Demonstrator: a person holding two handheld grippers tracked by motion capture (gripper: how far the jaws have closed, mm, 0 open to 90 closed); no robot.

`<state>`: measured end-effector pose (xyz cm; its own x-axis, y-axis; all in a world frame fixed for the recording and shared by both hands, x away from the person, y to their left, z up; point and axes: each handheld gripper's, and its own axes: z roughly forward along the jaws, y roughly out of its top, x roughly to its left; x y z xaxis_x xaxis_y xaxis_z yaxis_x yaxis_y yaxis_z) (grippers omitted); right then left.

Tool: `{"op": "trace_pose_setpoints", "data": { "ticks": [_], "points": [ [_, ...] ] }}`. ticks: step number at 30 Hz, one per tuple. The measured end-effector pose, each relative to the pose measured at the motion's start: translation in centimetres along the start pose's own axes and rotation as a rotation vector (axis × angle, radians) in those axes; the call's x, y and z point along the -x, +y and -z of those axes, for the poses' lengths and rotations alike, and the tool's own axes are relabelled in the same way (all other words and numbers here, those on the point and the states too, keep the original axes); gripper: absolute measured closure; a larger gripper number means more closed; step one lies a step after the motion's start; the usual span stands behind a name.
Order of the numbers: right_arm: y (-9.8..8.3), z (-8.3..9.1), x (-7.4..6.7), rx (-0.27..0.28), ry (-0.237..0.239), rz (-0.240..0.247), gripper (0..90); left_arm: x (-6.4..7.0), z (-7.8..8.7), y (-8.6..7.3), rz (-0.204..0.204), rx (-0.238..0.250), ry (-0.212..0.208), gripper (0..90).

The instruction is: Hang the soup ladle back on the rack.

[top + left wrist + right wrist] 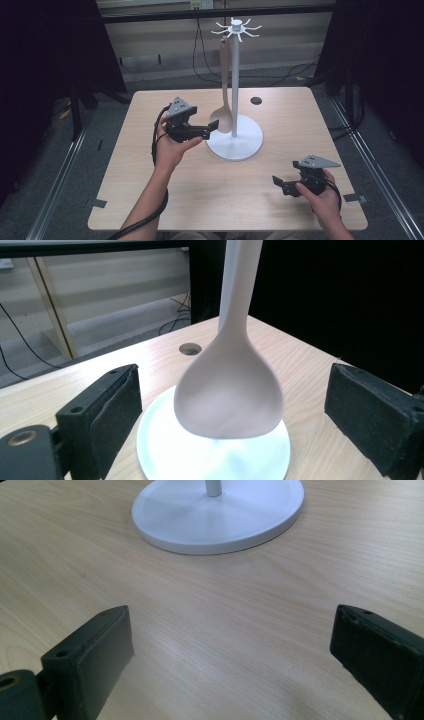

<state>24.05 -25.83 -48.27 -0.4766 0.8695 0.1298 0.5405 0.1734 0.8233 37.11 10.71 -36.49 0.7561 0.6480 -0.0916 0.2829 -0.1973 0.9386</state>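
Tongs spread on both sides, spoon hung from the stand.
Right tongs (pixel 279 182) are rested low over the bench (pixel 150 190); left tongs (pixel 212 127) are held wide around the spoon (pixel 223 112) bowl beside the stand (pixel 235 142), seemingly for pinching.

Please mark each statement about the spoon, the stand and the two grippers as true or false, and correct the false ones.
1. The spoon hangs from a hook at the top of the white stand. True.
2. The left gripper is shut on the spoon's bowl. False: its jaws are open, one on each side of the bowl, apart from it.
3. The right gripper is near the front right part of the table, away from the stand. True.
4. The right gripper holds a second spoon. False: its jaws are open with bare table between them.
5. The stand lies tipped over on the table. False: it stands upright on its round base.
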Motion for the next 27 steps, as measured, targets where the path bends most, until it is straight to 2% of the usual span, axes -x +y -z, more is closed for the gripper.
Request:
{"op": "trace_pose_setpoints", "data": {
  "ticks": [7, 14, 27],
  "points": [
    [0.1, -0.1, 0.0, 0.001, 0.002, 0.005, 2.8, -0.2, 0.2, -1.0, 0.011, -0.004, 0.001, 8.1],
    [0.2, -0.2, -0.1, 0.005, 0.003, 0.007, 2.8, -0.2, 0.3, -1.9, 0.002, -0.018, 0.007, 8.1],
    [0.4, -0.4, -0.2, 0.0, 0.008, 0.013, 2.8, -0.6, 0.8, -4.7, 0.023, -0.037, -0.002, 7.9]
  ]
}}
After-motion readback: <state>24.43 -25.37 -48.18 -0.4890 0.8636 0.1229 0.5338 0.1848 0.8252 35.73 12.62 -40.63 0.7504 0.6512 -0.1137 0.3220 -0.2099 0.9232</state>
